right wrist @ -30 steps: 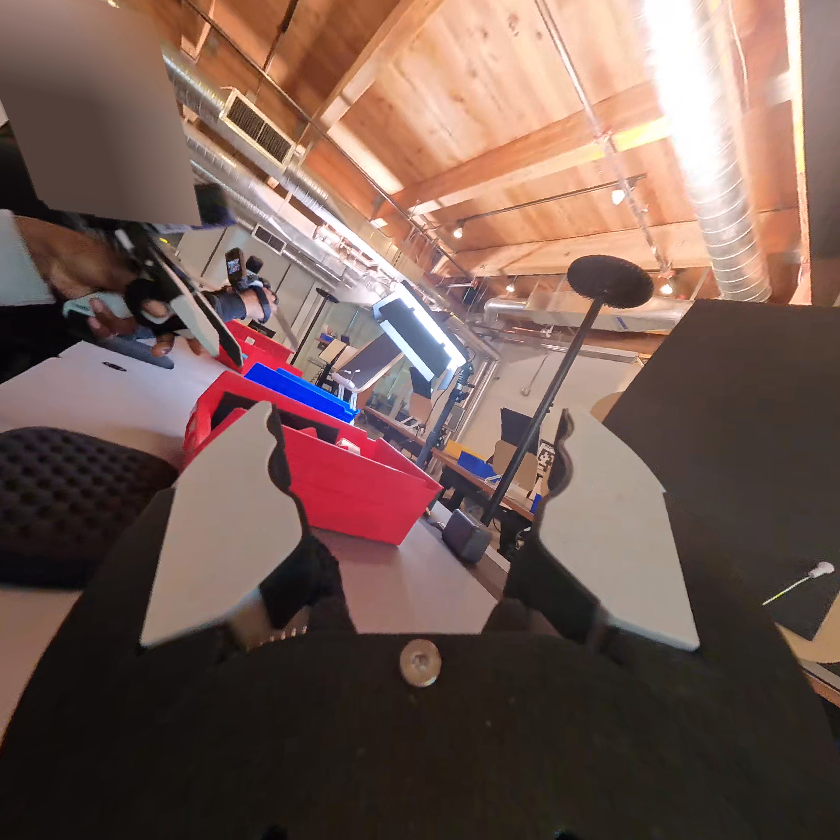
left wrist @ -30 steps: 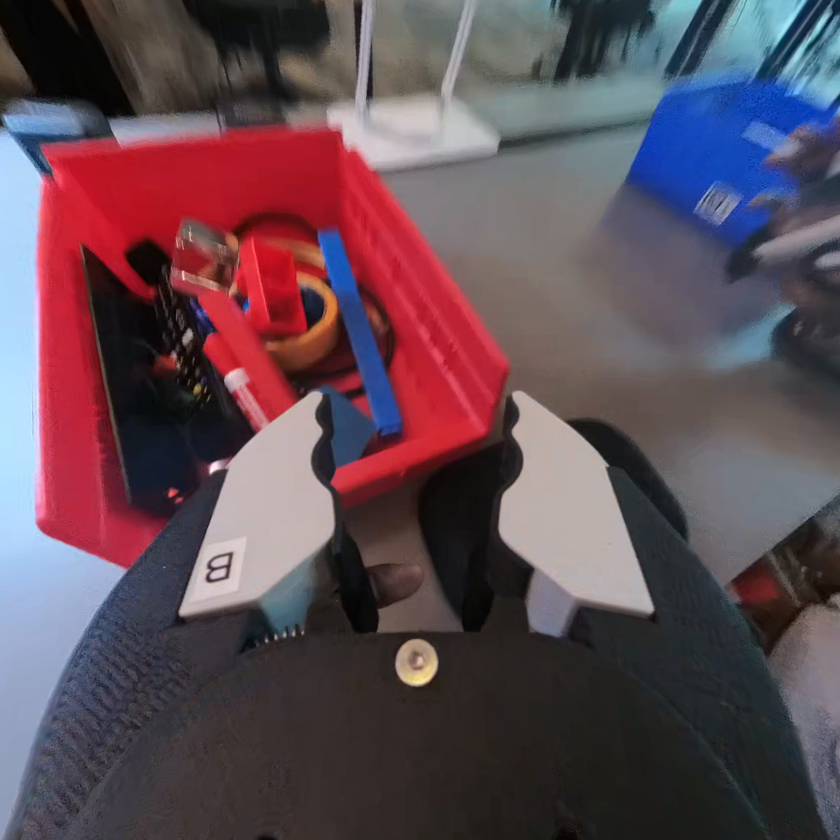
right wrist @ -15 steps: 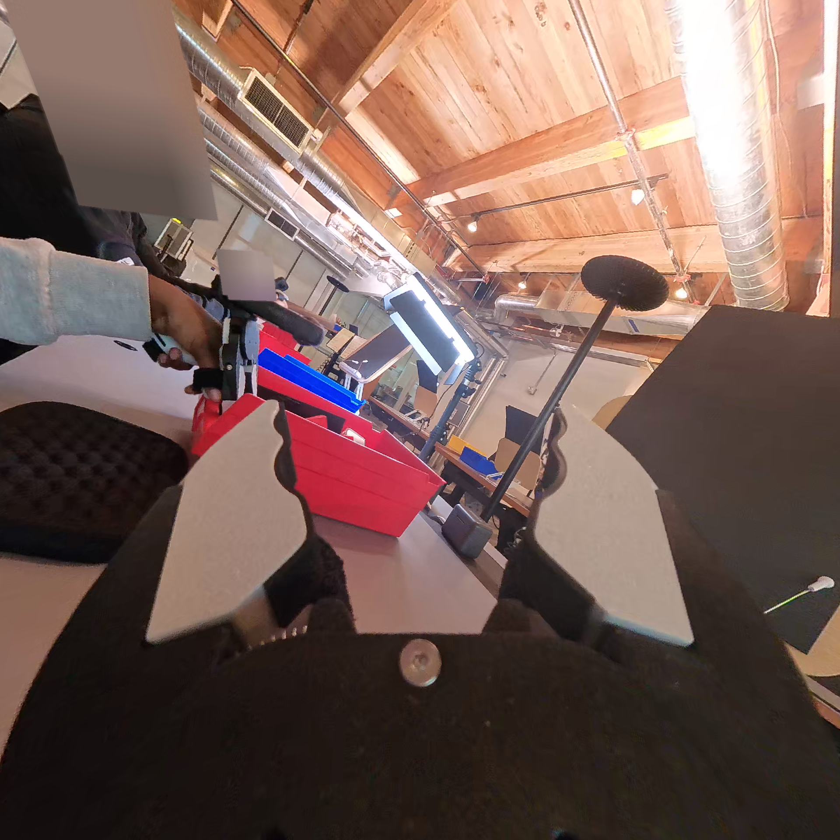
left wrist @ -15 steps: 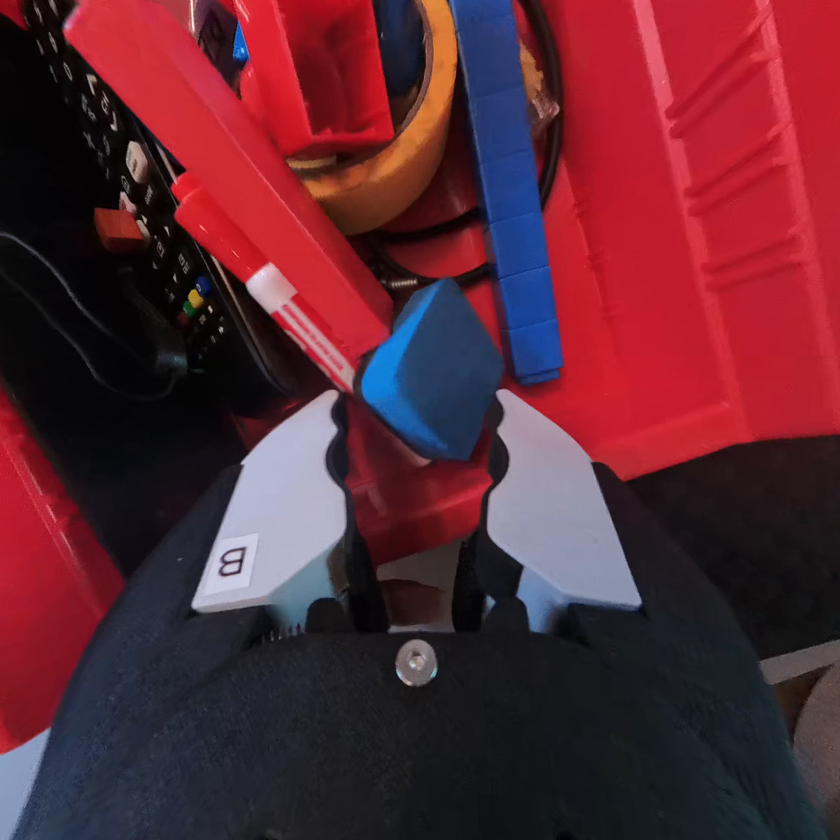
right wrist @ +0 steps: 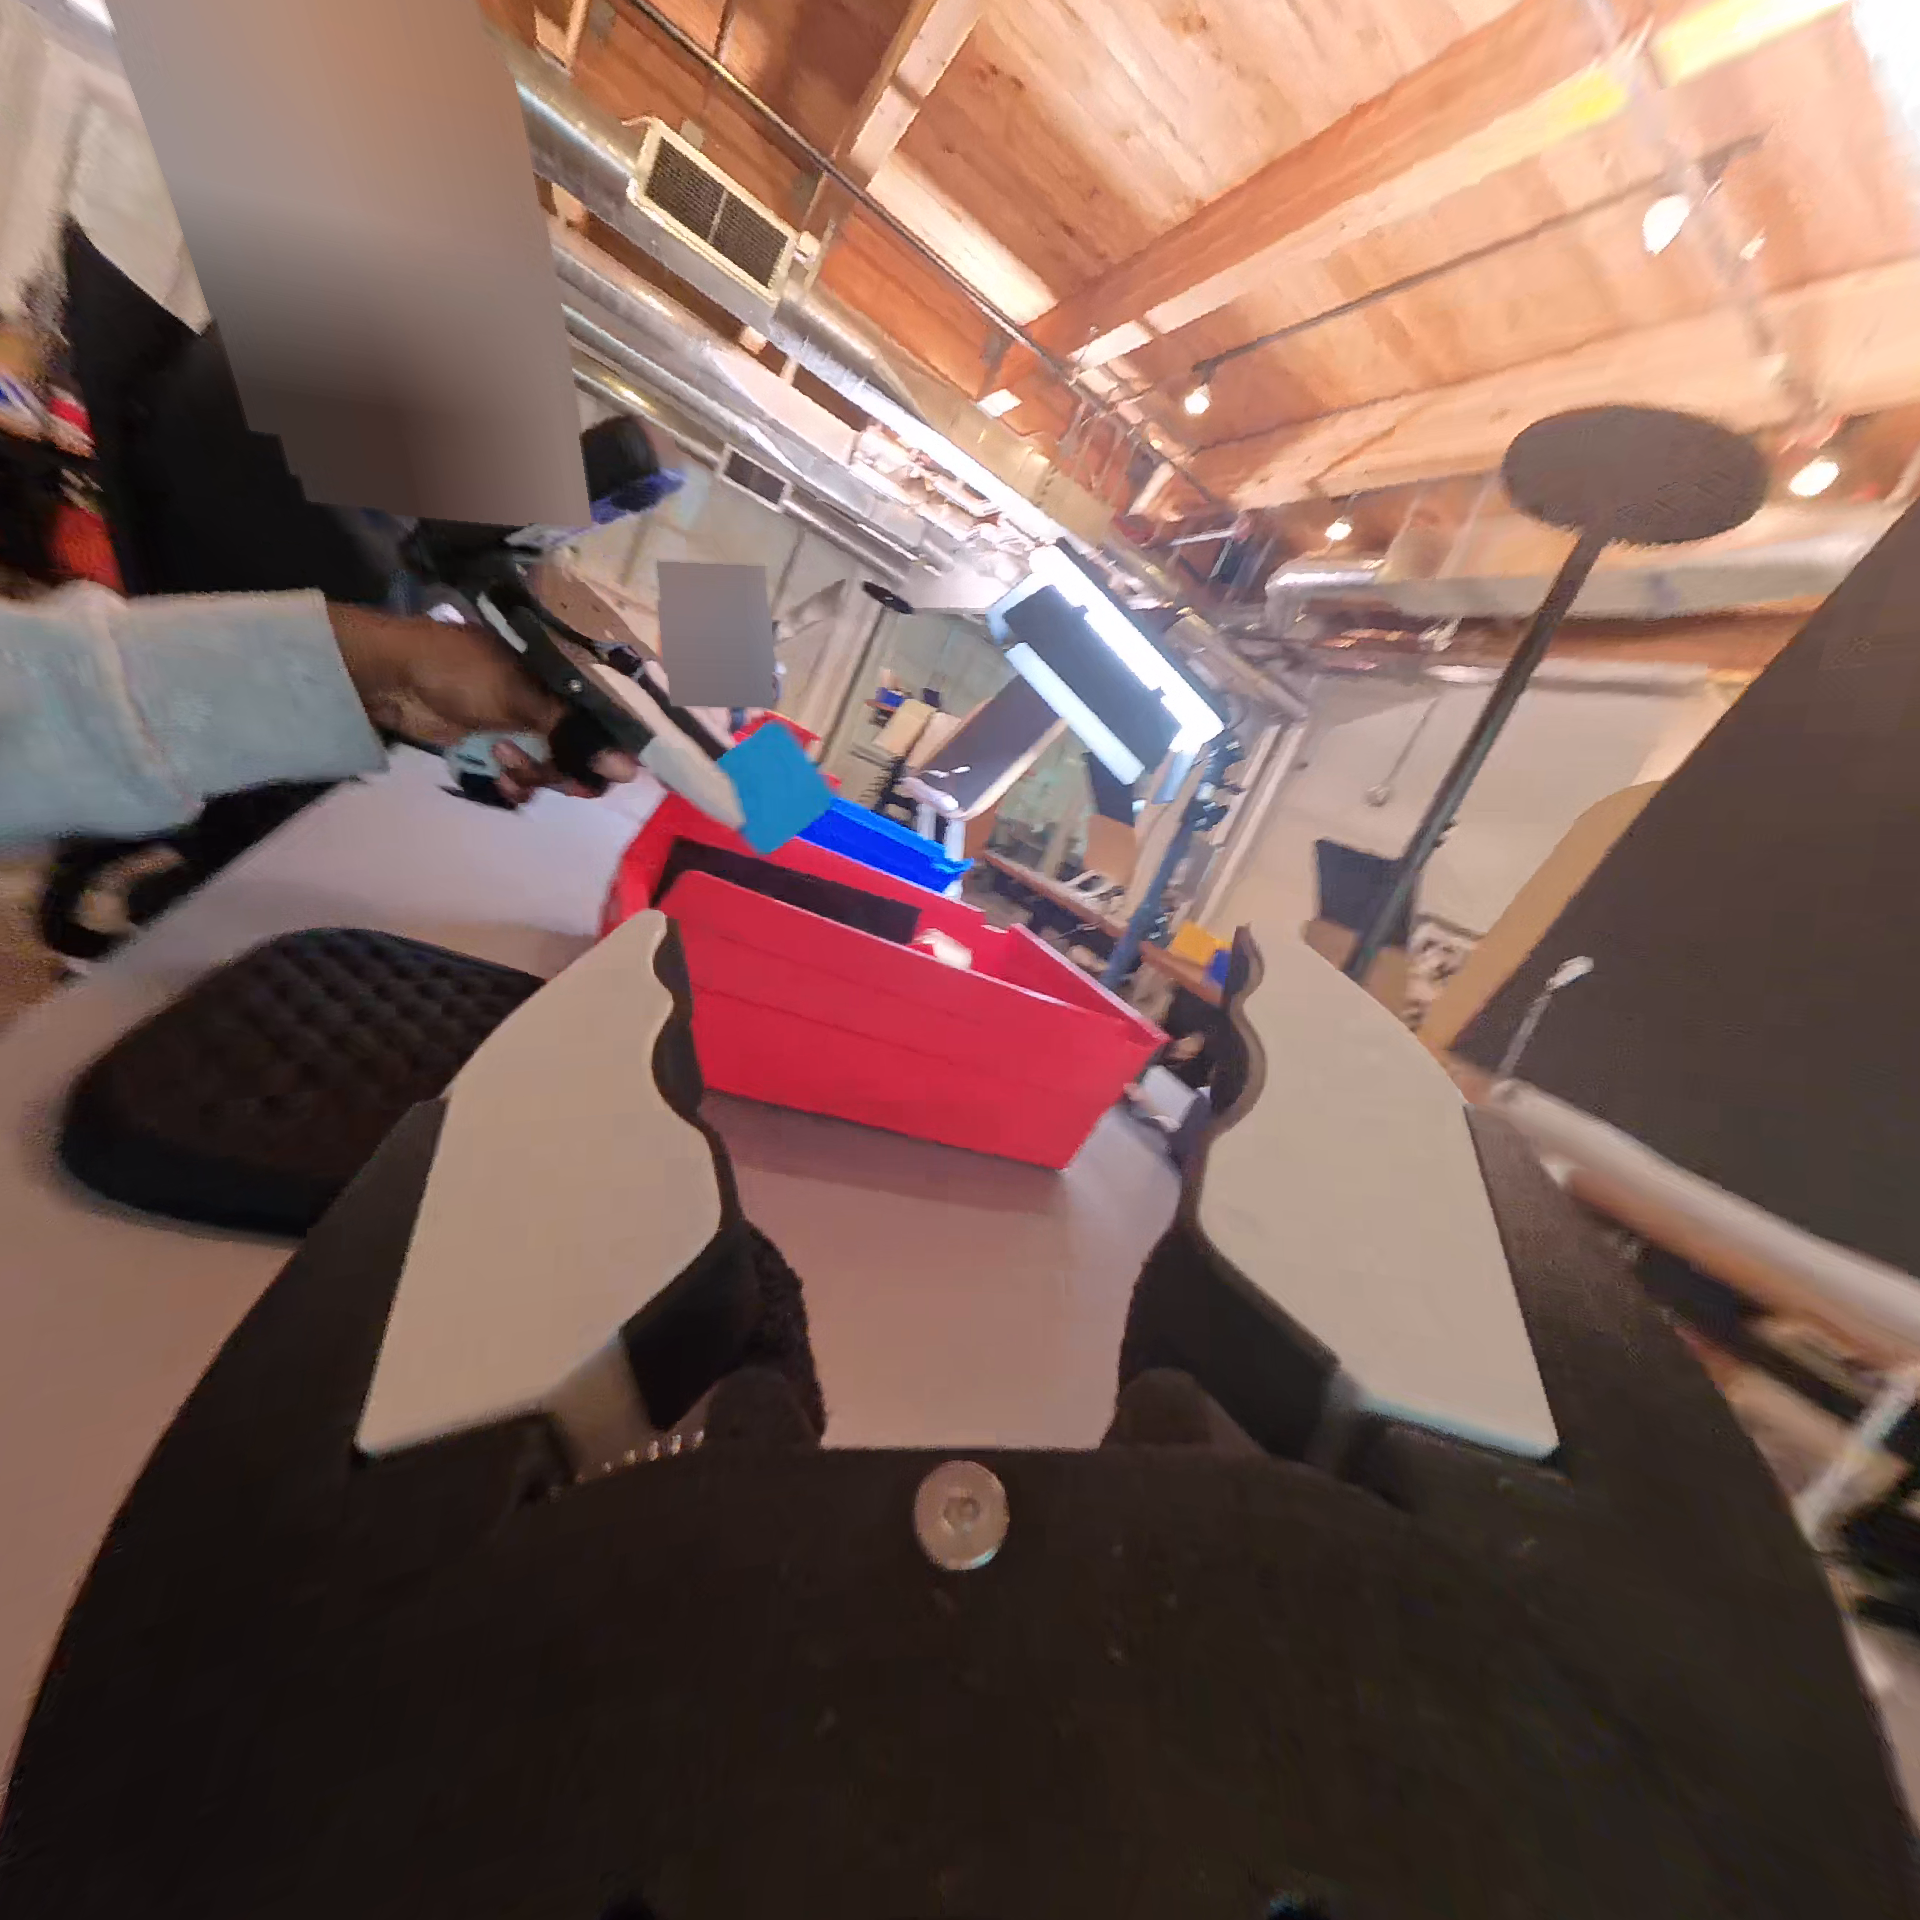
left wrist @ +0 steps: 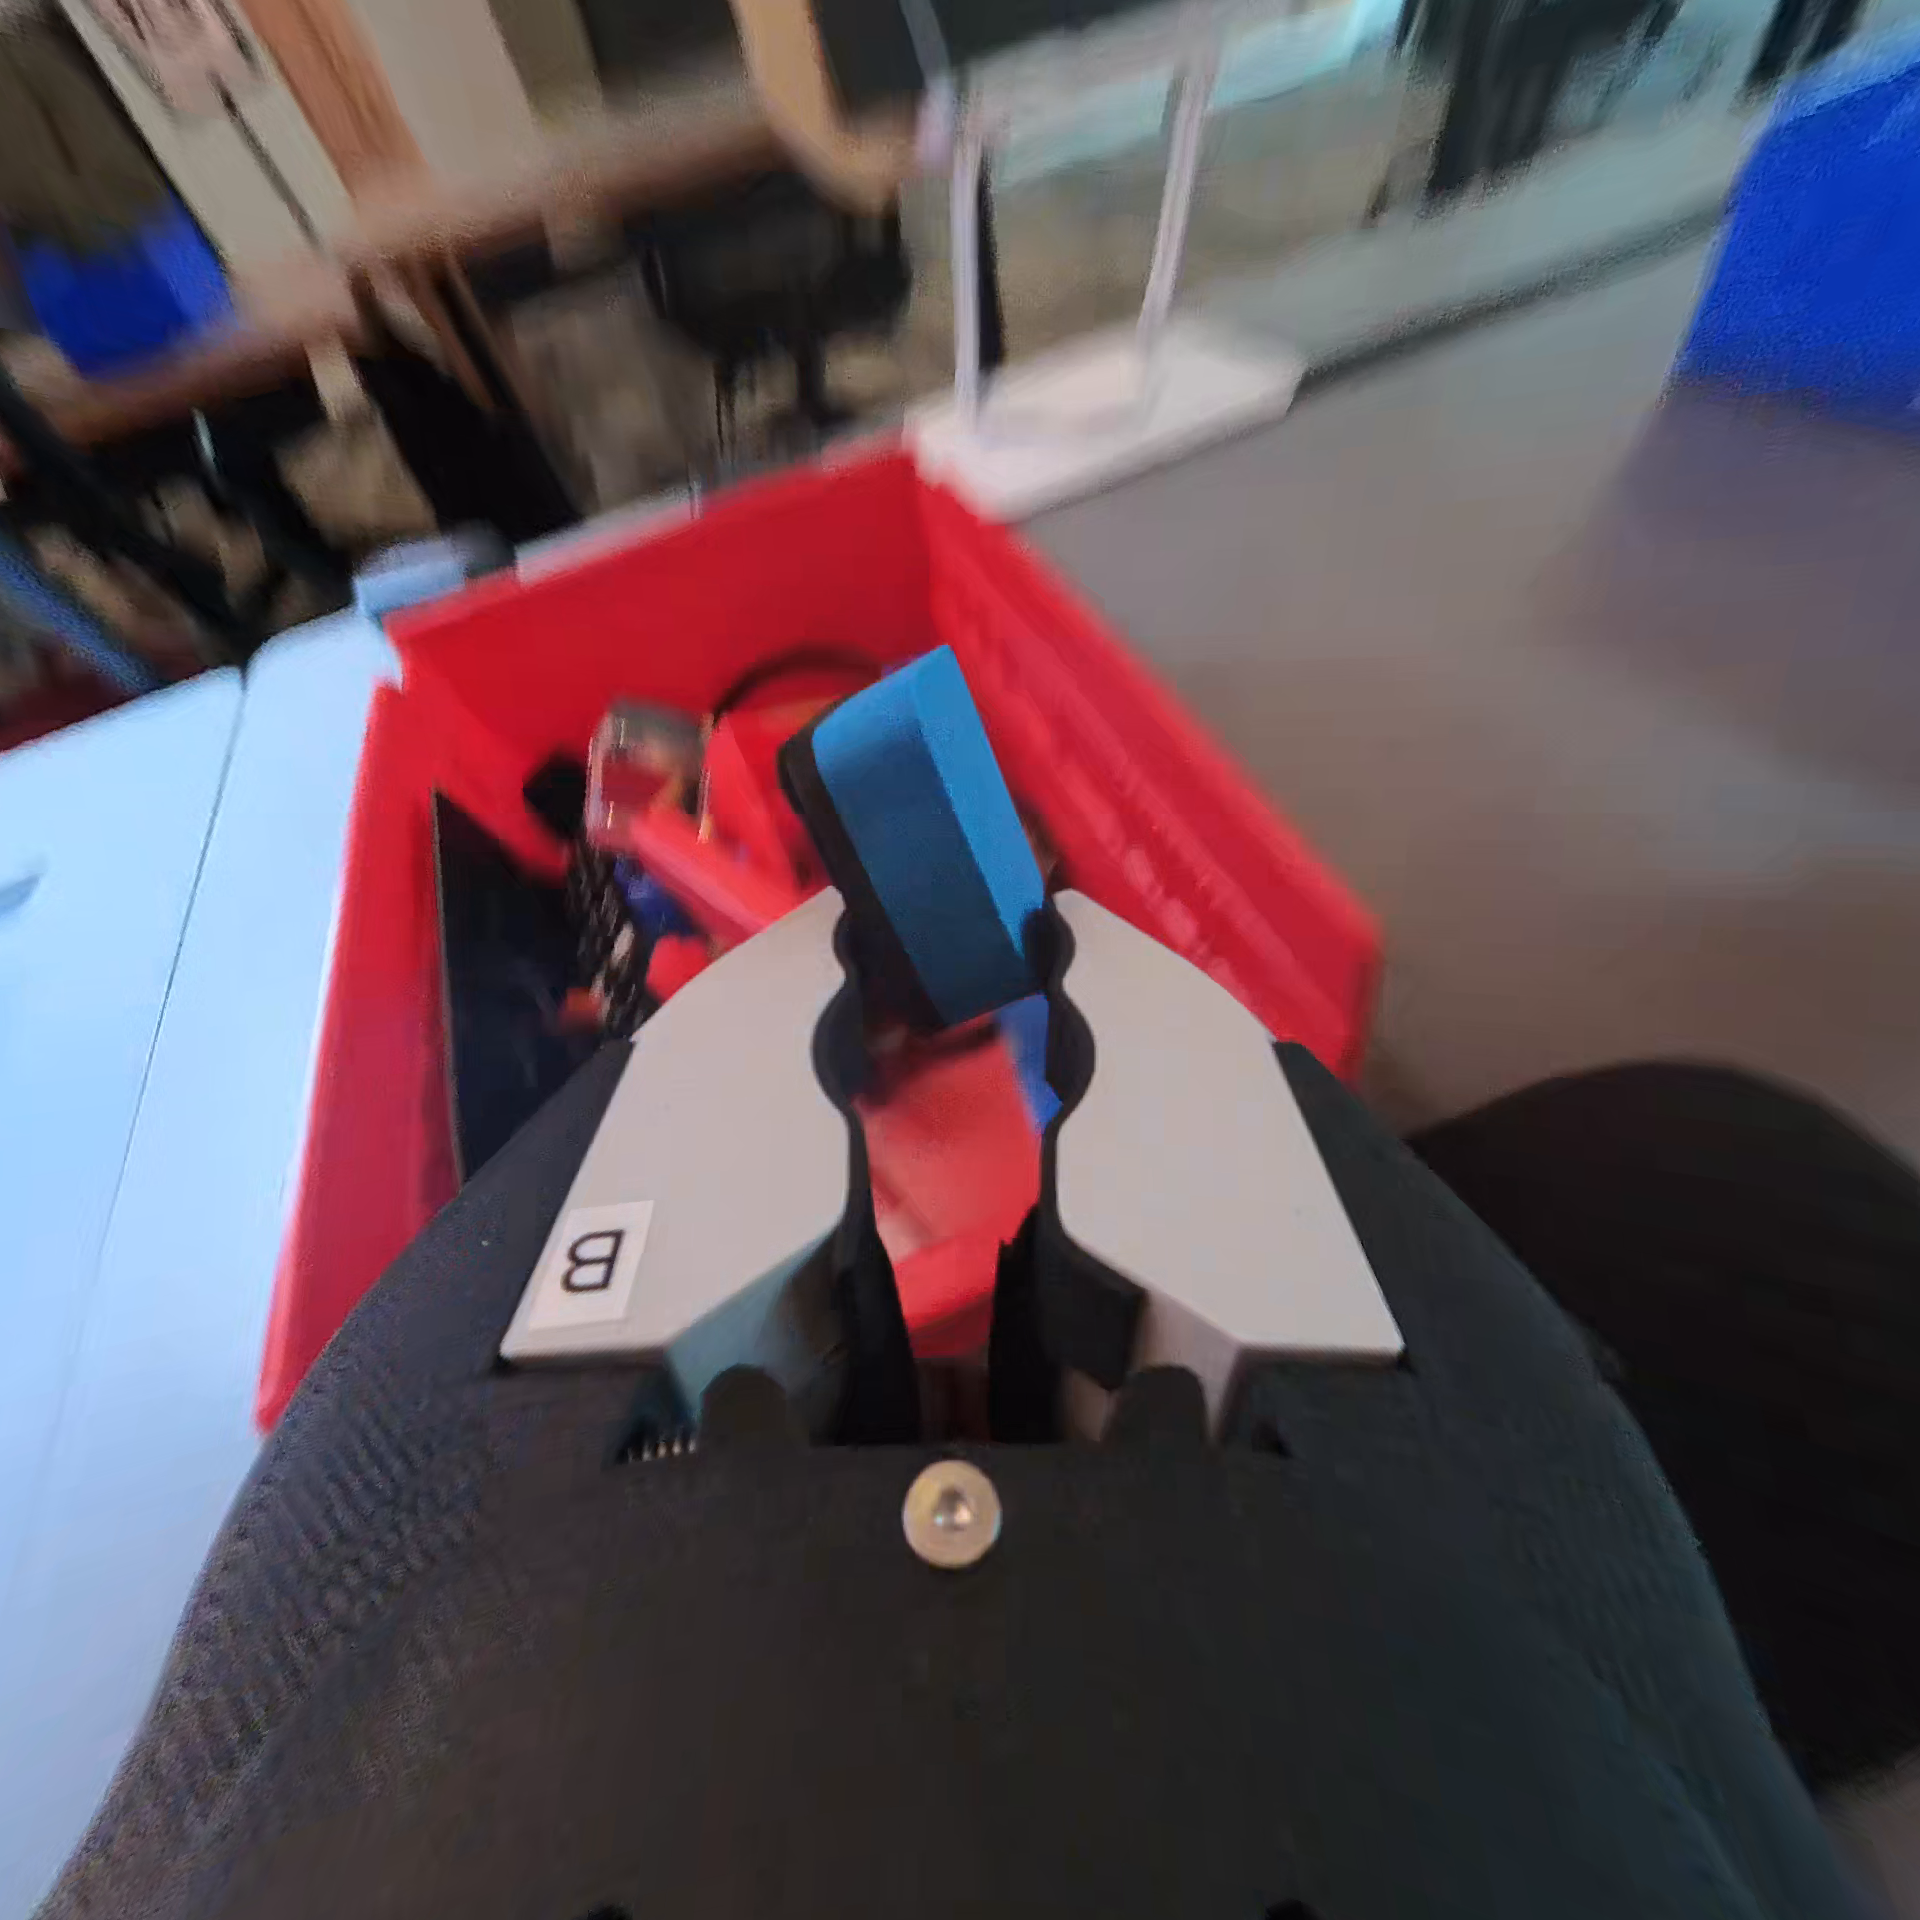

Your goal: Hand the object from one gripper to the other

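My left gripper (left wrist: 951,940) is shut on a blue foam block (left wrist: 920,831) with a black underside and holds it above the red bin (left wrist: 1195,831). In the right wrist view the same left gripper (right wrist: 727,800) shows at the upper left, in a person's hand, with the blue block (right wrist: 777,784) at its tip above the red bin (right wrist: 883,1039). My right gripper (right wrist: 951,1023) is open and empty, low over the grey table (right wrist: 956,1278), short of the bin and well apart from the block.
The bin holds a black remote (left wrist: 608,935), red pieces and several other small items. A black textured pad (right wrist: 281,1070) lies left of the bin. A blue bin (right wrist: 883,831) stands behind it. A black stand (right wrist: 1455,779) and a dark panel (right wrist: 1714,987) are at the right.
My left gripper closed on the blue block inside the bin and lifted it up above the bin. My right gripper stayed open and shifted slightly toward the bin.
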The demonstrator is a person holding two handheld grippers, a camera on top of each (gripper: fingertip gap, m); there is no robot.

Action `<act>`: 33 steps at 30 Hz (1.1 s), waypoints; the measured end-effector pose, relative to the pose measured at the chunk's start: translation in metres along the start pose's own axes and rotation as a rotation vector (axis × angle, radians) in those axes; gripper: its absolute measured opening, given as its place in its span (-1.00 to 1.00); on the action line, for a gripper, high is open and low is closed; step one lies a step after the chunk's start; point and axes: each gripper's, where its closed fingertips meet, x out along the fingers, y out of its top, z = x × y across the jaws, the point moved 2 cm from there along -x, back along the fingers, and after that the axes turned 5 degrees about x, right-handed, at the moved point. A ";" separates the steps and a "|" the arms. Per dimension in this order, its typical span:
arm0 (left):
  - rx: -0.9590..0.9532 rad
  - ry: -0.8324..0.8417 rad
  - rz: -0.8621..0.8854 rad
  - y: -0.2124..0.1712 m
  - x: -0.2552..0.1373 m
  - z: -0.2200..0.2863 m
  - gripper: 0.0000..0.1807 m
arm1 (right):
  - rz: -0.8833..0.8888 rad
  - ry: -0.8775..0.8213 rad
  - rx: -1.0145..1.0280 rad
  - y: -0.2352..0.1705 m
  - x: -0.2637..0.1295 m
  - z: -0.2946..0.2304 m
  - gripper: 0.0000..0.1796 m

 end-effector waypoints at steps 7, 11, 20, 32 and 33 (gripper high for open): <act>-0.146 -0.477 0.840 0.072 -0.051 0.135 -0.67 | 0.057 0.179 0.584 0.006 0.011 -0.019 -0.36; -0.115 -0.613 0.850 0.062 -0.035 0.192 -0.67 | 0.057 0.334 0.741 0.009 0.017 -0.048 -0.39; 0.009 -0.676 0.746 0.053 -0.020 0.224 -0.66 | 0.004 0.494 0.803 0.007 0.027 -0.095 -0.69; -0.355 -0.755 0.691 0.060 -0.023 0.211 -0.58 | 0.001 0.458 0.947 0.009 0.027 -0.078 -0.76; -0.385 -0.770 0.673 0.059 -0.022 0.212 -0.62 | -0.003 0.464 0.942 0.010 0.027 -0.079 -0.76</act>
